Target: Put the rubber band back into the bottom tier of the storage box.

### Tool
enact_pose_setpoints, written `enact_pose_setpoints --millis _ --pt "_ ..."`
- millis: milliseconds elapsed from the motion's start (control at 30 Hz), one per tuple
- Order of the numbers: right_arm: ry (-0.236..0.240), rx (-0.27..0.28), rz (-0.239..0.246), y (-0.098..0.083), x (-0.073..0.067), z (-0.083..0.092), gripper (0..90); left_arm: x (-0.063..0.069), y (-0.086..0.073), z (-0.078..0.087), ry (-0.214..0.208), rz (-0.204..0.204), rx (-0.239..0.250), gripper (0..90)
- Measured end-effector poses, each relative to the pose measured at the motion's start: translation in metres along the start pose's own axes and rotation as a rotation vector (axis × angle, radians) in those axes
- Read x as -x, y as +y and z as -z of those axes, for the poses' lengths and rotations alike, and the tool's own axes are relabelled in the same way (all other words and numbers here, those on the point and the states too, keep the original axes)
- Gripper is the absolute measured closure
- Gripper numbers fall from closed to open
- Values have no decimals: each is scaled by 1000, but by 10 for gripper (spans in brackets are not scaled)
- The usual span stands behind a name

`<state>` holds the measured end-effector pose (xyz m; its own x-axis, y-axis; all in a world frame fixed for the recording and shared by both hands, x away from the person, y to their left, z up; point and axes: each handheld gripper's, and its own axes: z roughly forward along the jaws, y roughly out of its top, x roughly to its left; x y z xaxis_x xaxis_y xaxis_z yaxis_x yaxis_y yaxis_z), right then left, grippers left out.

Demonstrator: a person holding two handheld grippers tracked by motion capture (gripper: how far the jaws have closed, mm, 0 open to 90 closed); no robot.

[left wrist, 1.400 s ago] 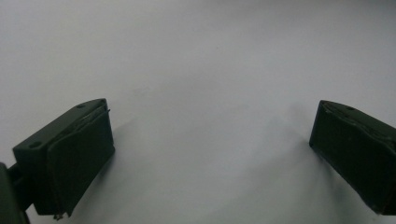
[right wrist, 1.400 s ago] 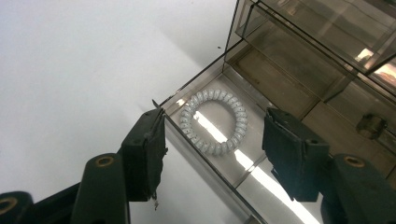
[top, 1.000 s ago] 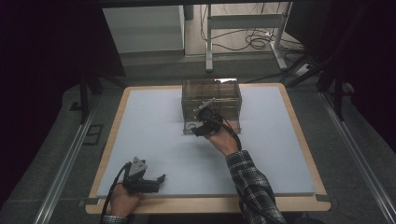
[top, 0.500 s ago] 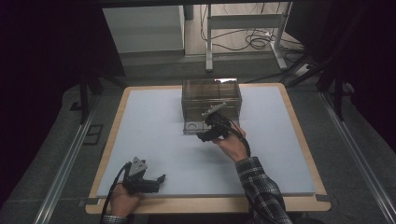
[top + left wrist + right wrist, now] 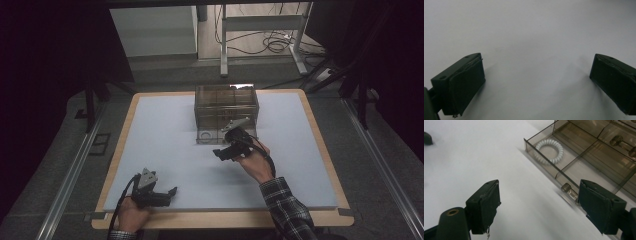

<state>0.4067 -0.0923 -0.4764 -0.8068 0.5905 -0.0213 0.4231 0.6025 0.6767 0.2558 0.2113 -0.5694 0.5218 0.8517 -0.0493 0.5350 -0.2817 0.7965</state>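
Drawer pulled out, right tongs spread beside it

Right tongs [image 5: 537,205] have just been opening, nothing between them, just off the knob [image 5: 569,190] of the smoky drawer [image 5: 574,162]. A white coil hair tie [image 5: 549,151] lies inside. Left tongs [image 5: 536,82] gape over bare bench [image 5: 165,140].

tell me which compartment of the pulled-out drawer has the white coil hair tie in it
The end compartment of the drawer, the one farthest from the clear knob in the right gripper view. The white coil hair tie lies flat there; the neighbouring compartment looks bare.
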Motion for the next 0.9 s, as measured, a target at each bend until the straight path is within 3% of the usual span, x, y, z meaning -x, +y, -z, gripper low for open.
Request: enact_pose_setpoints --millis 200,900 --pt "-8 -5 19 -6 -3 6 170 0 0 0 0 -3 0 0" --pt "9 -51 10 -22 0 12 99 0 0 0 0 1 1 0"
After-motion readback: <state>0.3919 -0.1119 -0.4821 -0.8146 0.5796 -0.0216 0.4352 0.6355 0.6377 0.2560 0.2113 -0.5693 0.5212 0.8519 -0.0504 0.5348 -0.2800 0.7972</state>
